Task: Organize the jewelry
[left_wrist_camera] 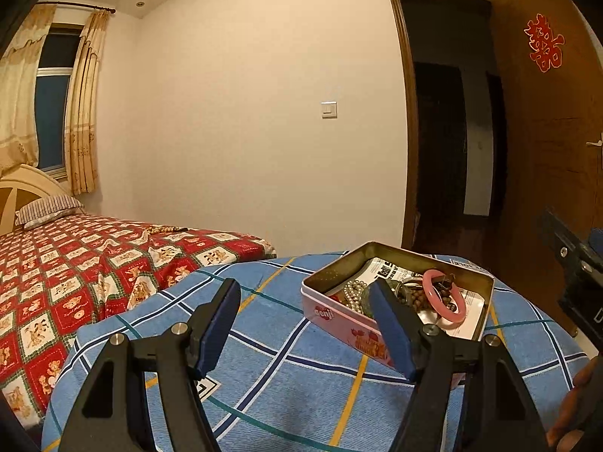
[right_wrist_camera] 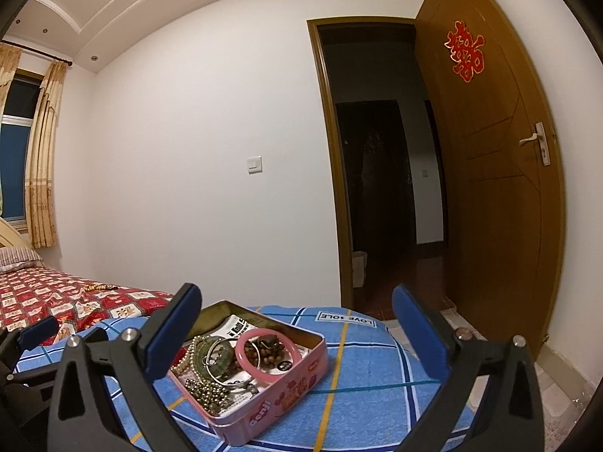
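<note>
An open pink tin sits on a blue plaid cover. It holds a pink bangle, a pearl strand, brown wooden beads, a silver bangle and a clump of metal beads. My left gripper is open, just short of the tin's left corner, with its right finger in front of the tin. My right gripper is open above the tin, nothing between its pads. A bead string lies on the red bed.
A bed with a red bear-print cover and striped pillow lies to the left. A wooden door stands open on a dark doorway behind the tin. A hand shows at the lower right edge.
</note>
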Available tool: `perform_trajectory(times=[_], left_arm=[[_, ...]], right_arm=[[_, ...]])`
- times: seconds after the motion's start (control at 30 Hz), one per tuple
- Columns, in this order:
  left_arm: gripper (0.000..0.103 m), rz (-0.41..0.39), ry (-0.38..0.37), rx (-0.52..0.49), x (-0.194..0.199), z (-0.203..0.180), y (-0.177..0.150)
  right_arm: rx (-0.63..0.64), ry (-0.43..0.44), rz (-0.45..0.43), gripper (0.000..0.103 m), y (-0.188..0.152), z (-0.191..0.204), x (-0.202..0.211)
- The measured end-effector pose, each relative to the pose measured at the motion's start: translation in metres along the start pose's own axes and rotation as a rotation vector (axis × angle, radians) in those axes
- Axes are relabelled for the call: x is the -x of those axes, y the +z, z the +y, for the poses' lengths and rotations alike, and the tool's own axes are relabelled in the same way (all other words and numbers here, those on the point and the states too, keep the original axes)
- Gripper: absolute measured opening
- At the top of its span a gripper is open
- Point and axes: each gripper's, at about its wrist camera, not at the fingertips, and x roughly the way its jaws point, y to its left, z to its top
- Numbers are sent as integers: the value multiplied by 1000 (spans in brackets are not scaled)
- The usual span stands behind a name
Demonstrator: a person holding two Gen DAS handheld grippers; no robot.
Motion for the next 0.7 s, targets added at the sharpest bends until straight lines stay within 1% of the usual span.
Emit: perform_trajectory(times=[0.2,0.27,0.3,0.4,0.47,0.5,0.6,0.7], left_arm=[[71,-2,1,-4,0,-1,0],[73,-3,2,-11,0,-2,0],[76,-3,5,-14,1,-3,0],[76,-8,11,-26,2,-6,0],[78,-13,17,-15,3,-7,0],[81,-12,14,0,3,-6,0],[93,-11,-2,32,2,-2,1],[93,-1,-4,17,0,-6,1]], right_arm=[[-4,-1,-1,103,1,-2,0],[-3,-1,-1,103,1,-2,0],[-2,-1,-1,103,1,-2,0],[-5,-2,1,103,1,-2,0],[-6,-2,0,103,2,-2,0],[-5,-1,0,103,2,-2,0],[-4,0,2,103,2,-2,1],[-3,3,11,103,2,-2,-1]])
